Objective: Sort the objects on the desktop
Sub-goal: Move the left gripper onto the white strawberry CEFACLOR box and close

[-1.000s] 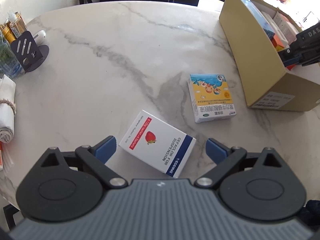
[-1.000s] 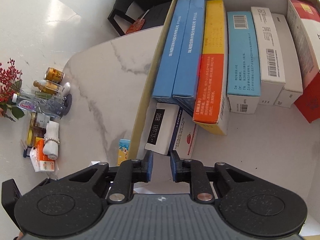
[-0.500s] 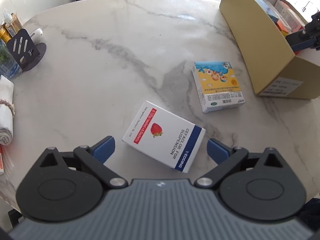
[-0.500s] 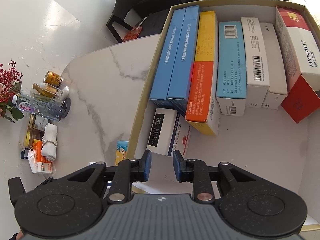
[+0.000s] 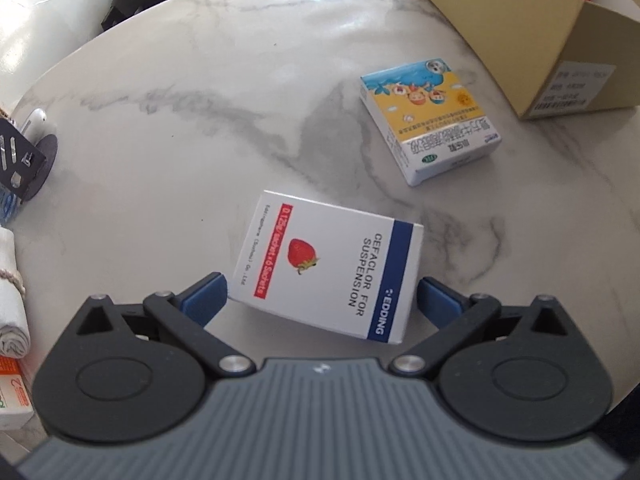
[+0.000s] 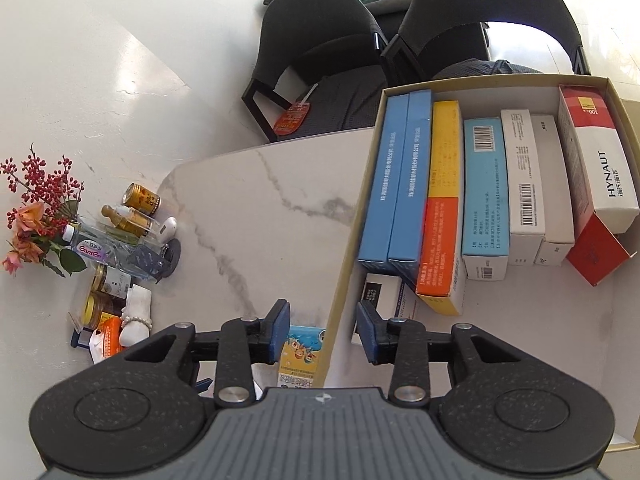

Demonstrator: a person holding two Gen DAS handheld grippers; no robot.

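Observation:
A white box with a strawberry picture (image 5: 328,264) lies flat on the marble table (image 5: 200,140). My left gripper (image 5: 320,292) straddles its near end, jaws closing, with a blue pad just off each side and neither pressing. A white box with a yellow and blue cartoon top (image 5: 430,120) lies farther right, also seen under my right gripper as the cartoon box (image 6: 302,344). My right gripper (image 6: 323,330) hangs over the side wall of the cardboard carton (image 6: 348,248), jaws opening with nothing between them. A small white box (image 6: 378,300) lies inside, just ahead.
Several upright boxes (image 6: 484,196) fill the far end of the carton (image 5: 500,28). Bottles (image 6: 140,200), red flowers (image 6: 40,184), a black stand (image 5: 24,160) and a rolled towel (image 5: 10,300) crowd the table's left edge. Black chairs (image 6: 320,60) stand beyond the table.
My left gripper sank onto the strawberry box, which now lies between its pads. My right gripper rose from the carton floor and its jaws went from shut to parted.

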